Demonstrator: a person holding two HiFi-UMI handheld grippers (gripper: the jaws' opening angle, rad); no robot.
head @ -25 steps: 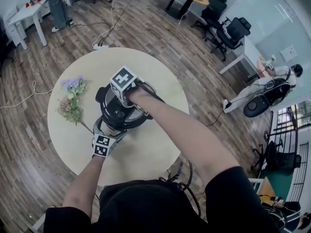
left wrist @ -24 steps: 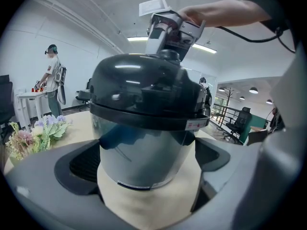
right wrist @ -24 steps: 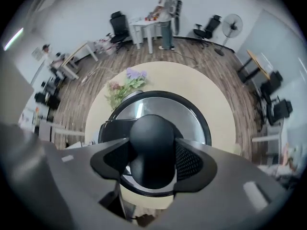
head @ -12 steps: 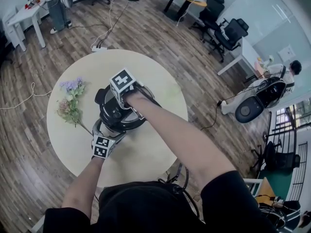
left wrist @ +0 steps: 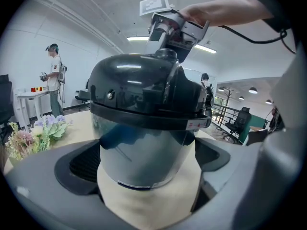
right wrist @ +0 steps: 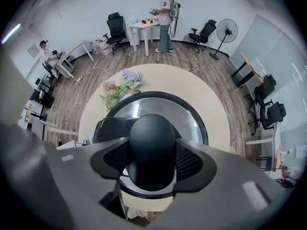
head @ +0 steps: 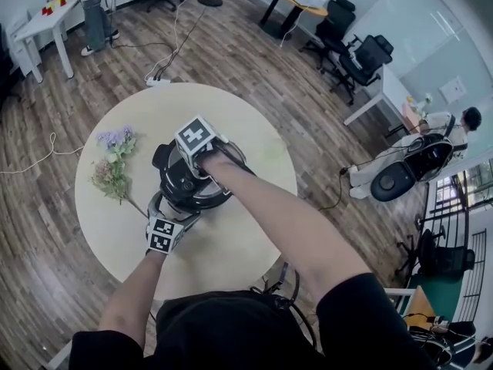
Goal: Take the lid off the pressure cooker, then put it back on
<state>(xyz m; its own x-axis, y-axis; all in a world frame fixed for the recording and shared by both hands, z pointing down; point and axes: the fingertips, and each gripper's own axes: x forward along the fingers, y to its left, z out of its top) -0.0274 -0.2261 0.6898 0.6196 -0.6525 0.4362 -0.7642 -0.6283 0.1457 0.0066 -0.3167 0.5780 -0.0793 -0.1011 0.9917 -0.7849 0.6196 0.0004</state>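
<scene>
The pressure cooker [head: 185, 183] stands on the round table [head: 239, 233], its dark lid [left wrist: 144, 87] sitting on the silver body [left wrist: 144, 152]. My right gripper [head: 196, 166] points straight down over it. In the right gripper view, that gripper [right wrist: 152, 153] is shut on the black lid knob [right wrist: 152, 143], with a pad against each side. My left gripper [head: 172, 208] comes in from the near side, low on the cooker. In the left gripper view the body sits between its pads [left wrist: 79, 164], which lie against its sides.
A bunch of artificial flowers [head: 114, 160] lies on the table left of the cooker. Around the table is wooden floor with cables [head: 173, 33]. Office chairs [head: 362, 52], small tables and a standing person [head: 92, 6] are farther off.
The right gripper's marker cube has twisted slightly over the knob. Both hands and the cooker stay where they were.
</scene>
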